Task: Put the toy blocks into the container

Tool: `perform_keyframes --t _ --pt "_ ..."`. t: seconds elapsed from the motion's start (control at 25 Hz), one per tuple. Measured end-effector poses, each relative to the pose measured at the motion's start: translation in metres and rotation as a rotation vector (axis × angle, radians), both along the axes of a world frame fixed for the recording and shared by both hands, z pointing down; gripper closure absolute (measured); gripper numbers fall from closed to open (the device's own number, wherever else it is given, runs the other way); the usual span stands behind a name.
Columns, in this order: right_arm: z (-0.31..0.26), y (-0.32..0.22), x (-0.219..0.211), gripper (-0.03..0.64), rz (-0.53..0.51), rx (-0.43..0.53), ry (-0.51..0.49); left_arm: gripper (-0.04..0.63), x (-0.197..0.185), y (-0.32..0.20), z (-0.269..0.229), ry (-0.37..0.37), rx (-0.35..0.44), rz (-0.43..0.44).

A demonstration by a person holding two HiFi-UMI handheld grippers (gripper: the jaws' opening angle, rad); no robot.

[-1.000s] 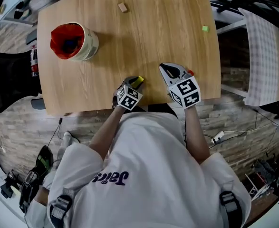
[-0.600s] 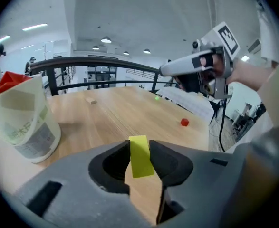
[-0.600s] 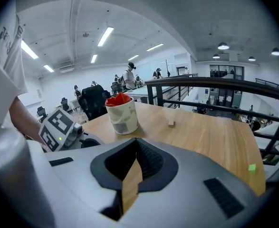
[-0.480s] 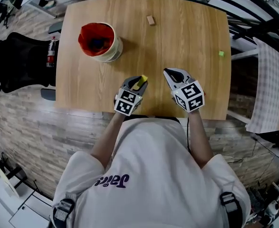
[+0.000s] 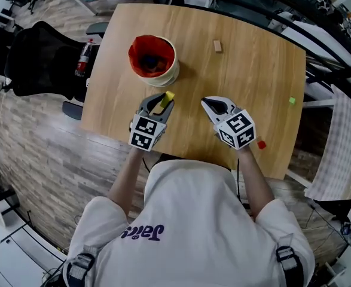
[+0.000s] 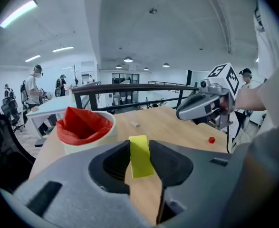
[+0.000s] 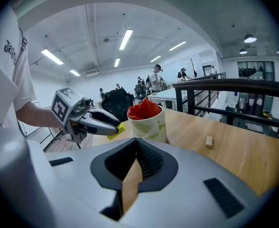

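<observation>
My left gripper (image 5: 161,102) is shut on a yellow block (image 5: 167,97), held just short of the white container with a red liner (image 5: 153,60). From the left gripper view the yellow block (image 6: 140,156) sits pinched between the jaws, and the container (image 6: 84,128) stands ahead to the left. My right gripper (image 5: 210,104) is shut and holds nothing; its jaws (image 7: 132,175) meet over bare wood. A tan block (image 5: 217,45) lies at the far side of the table, a green block (image 5: 292,100) at the right edge, a red block (image 5: 261,144) beside my right hand.
The wooden table (image 5: 247,76) ends close in front of me and at the right. A black chair (image 5: 40,58) with a bottle (image 5: 84,59) stands left of the table. Dark railings run behind the far edge.
The left gripper has carried the yellow block closer to the container. The view has shifted, so the container sits nearer the centre and a red block shows by my right hand.
</observation>
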State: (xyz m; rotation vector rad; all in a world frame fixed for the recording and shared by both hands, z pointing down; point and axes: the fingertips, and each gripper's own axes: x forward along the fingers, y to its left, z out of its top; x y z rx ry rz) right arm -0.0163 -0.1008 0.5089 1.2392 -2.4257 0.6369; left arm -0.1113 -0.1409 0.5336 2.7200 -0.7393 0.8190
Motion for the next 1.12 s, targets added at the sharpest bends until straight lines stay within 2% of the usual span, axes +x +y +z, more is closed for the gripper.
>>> perform_keyframes --t 0.16,0.36,0.6,0.8,1.12 --pt "-0.008 -0.021 -0.018 0.603 -0.044 0.021 -0.001 0.462 -0.015 -0.030 -0.021 -0.019 0.050 0.000" --pt "-0.016 -0.044 -0.027 0.603 -0.045 0.036 -0.012 0.460 -0.027 -0.073 -0.050 -0.068 0.114 0.032" --pt "-0.008 -0.053 -0.022 0.603 -0.016 0.017 -0.021 0.460 -0.021 -0.124 -0.056 -0.163 0.127 0.133" --pt "-0.001 -0.050 -0.014 0.603 0.030 -0.009 -0.028 0.459 -0.009 -0.151 -0.038 -0.249 0.098 0.226" --pt "0.002 -0.035 0.002 0.602 0.106 -0.032 -0.044 0.459 0.003 -0.156 0.009 -0.388 -0.025 0.347"
